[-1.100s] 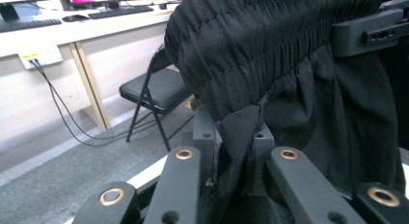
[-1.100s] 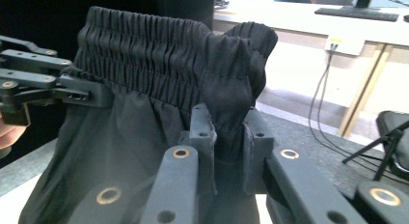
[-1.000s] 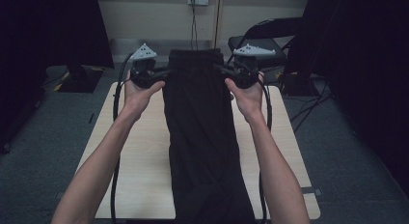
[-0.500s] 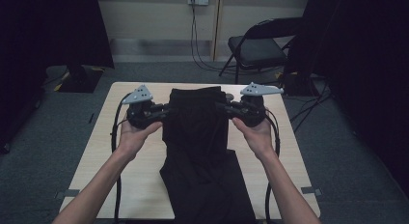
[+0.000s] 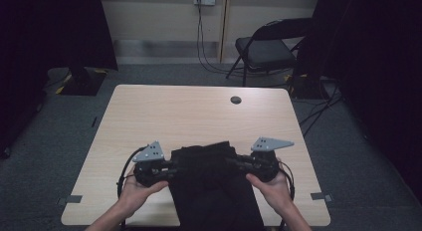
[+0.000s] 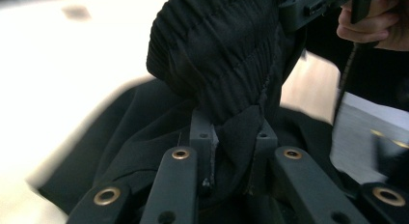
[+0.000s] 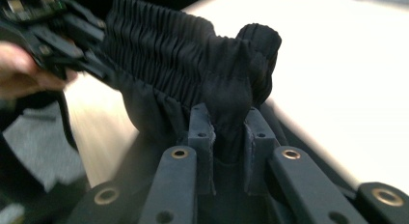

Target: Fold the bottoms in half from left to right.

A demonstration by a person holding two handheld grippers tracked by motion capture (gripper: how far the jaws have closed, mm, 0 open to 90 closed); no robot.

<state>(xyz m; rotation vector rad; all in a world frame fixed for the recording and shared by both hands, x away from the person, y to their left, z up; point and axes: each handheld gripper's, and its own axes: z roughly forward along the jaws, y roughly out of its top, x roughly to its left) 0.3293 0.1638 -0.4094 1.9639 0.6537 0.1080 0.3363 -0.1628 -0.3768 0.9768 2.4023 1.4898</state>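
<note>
High view: at the table's (image 5: 199, 111) near edge, the left gripper (image 5: 171, 167) and right gripper (image 5: 236, 162) each clamp a side of the trousers' (image 5: 211, 191) elastic waistband, doubled back over legs hanging off the edge. Folding looks under way. Next, lay the waistband flat, then let go. Farther off, the tabletop is bare; a chair (image 5: 263, 49) stands beyond.

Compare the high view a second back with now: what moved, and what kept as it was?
Both hands pulled the black garment from the table's far edge toward the near edge and lower, folding its elastic waistband over the rest. The left gripper and right gripper stayed clamped on the waistband's two ends, fabric pinched between the fingers. The table and the chair beyond it kept their places.
</note>
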